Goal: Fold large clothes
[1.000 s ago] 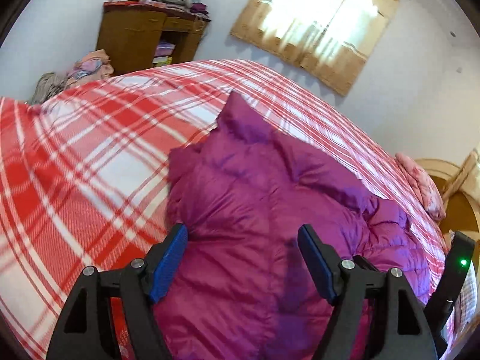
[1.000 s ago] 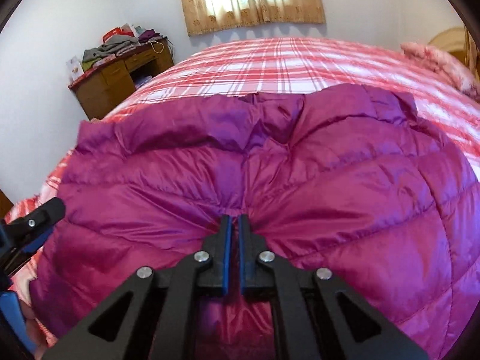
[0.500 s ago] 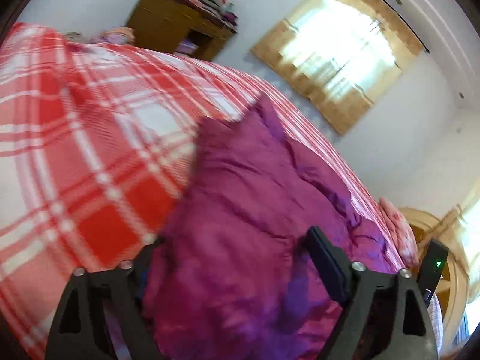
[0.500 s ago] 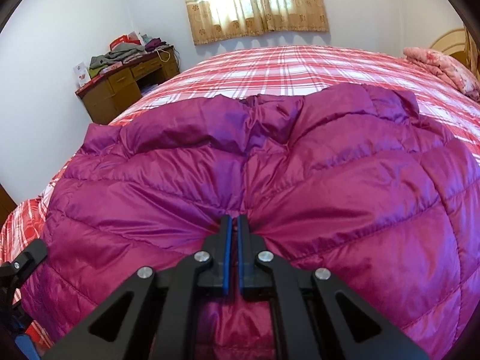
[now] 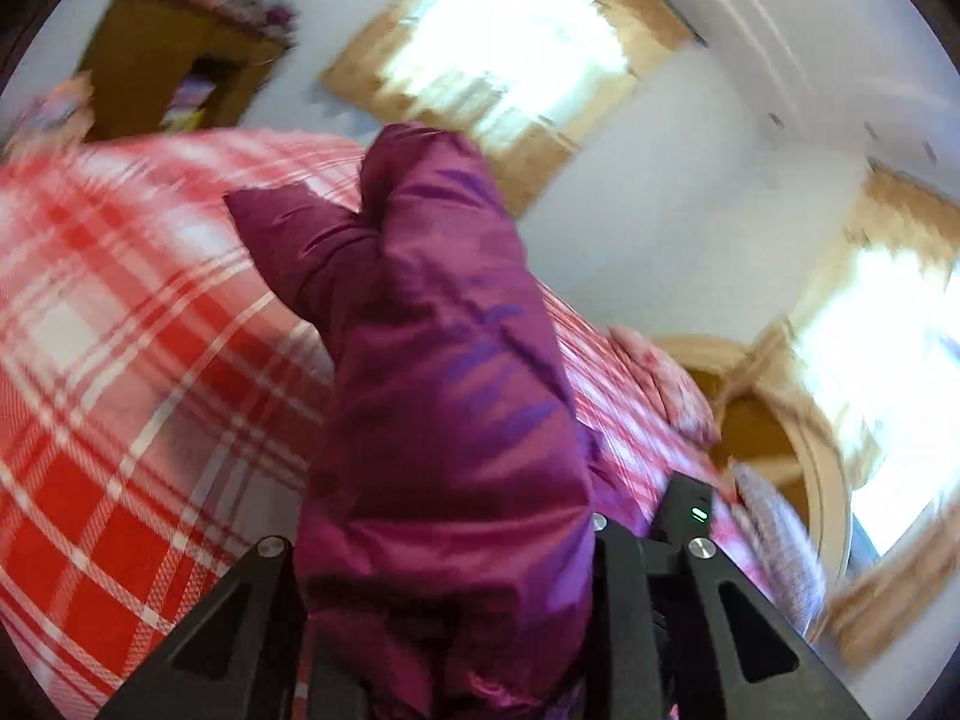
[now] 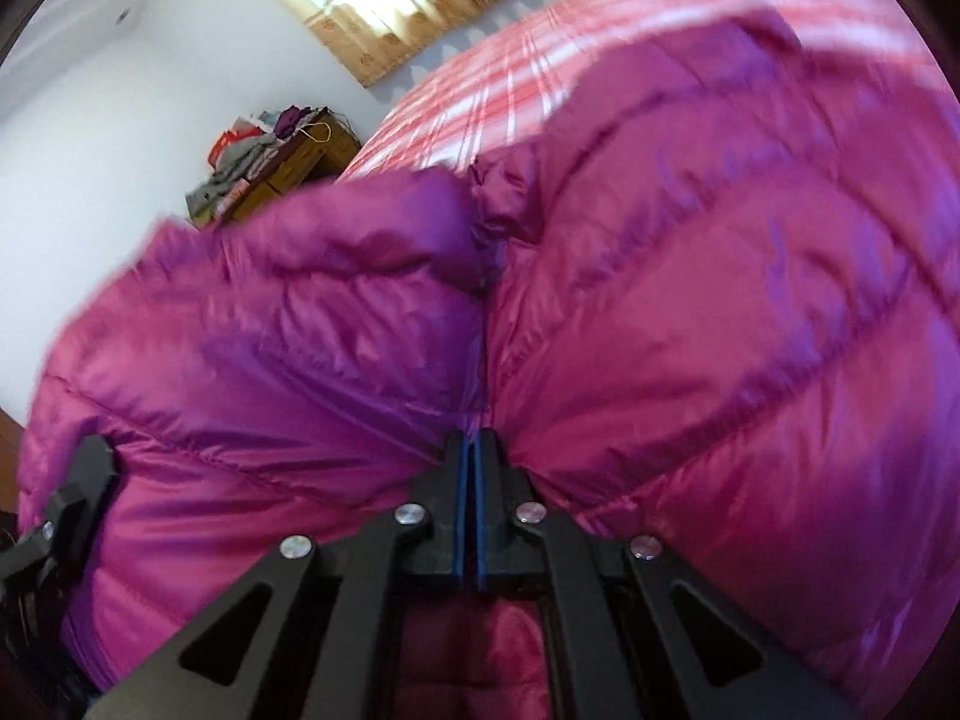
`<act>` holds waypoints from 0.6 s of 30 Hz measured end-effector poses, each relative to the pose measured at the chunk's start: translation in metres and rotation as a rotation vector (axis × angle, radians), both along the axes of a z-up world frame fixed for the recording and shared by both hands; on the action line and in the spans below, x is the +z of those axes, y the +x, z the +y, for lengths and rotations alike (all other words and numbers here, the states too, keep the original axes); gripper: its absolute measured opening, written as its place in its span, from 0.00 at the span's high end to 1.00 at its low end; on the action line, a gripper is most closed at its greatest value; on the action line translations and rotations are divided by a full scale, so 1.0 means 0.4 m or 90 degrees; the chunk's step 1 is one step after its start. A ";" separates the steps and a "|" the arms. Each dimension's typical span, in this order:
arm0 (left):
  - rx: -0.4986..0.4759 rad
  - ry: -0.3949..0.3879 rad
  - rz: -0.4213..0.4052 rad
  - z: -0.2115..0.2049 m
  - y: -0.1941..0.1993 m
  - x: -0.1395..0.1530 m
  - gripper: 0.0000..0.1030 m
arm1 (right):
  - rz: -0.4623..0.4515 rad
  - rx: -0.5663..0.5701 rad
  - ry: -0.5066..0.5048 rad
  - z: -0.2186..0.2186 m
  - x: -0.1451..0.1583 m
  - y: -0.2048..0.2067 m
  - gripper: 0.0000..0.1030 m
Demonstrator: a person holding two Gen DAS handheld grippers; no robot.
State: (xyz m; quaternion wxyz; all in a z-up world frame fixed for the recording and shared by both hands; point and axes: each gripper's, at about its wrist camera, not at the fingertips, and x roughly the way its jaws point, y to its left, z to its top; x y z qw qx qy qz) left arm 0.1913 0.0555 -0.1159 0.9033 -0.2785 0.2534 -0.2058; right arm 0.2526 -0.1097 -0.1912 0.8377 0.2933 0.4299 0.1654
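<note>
Magenta quilted nylon filled both views: the puffer jacket point(image 6: 690, 312) was seen raised off the red-and-white checked bedspread point(image 5: 120, 360), bunched and part-lifted, not lying flat. In the right wrist view the right gripper point(image 6: 471, 450) was shown clenched, its blue-lined jaws pressed together on a thin pinch of the shell where two padded panels met, fabric puckering outward from the nip. In the left wrist view a thick roll of the same jacket point(image 5: 444, 420) was seen standing up between the arms of the left gripper point(image 5: 444, 546); the fingertips were buried under the padding, so a wedged bundle was plain enough, but whether the jaws were fully bearing on it could not be told.

By the look of the sheen and the loft, the garment was judged light, very soft and compressible, and slippery at the surface. Puffed sections would likely spring back and slide under a shallow pinch, and trapped air would resist a crisp crease. A firmer hold was judged to be had at stitched lines, hems or the collar edge, where the cloth is thin and layered, as at the right jaws' seam. A grip across a fat padded roll, as on the left, was judged more liable to squeeze out.

Motion blur was noted across both pictures. A wooden cabinet point(image 6: 288, 162) piled with clothes and a curtained window point(image 5: 498, 54) were seen beyond the bed.
</note>
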 end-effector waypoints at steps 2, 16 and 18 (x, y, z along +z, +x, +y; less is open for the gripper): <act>-0.017 0.030 -0.016 -0.008 -0.026 0.031 0.77 | 0.017 0.024 0.045 0.059 -0.005 -0.027 0.98; -0.076 0.330 -0.044 -0.126 -0.070 0.076 0.76 | -0.028 0.128 0.069 -0.018 0.092 -0.116 0.92; -0.095 0.372 -0.043 -0.179 -0.063 0.047 0.76 | -0.031 0.092 0.031 -0.104 0.107 -0.131 0.92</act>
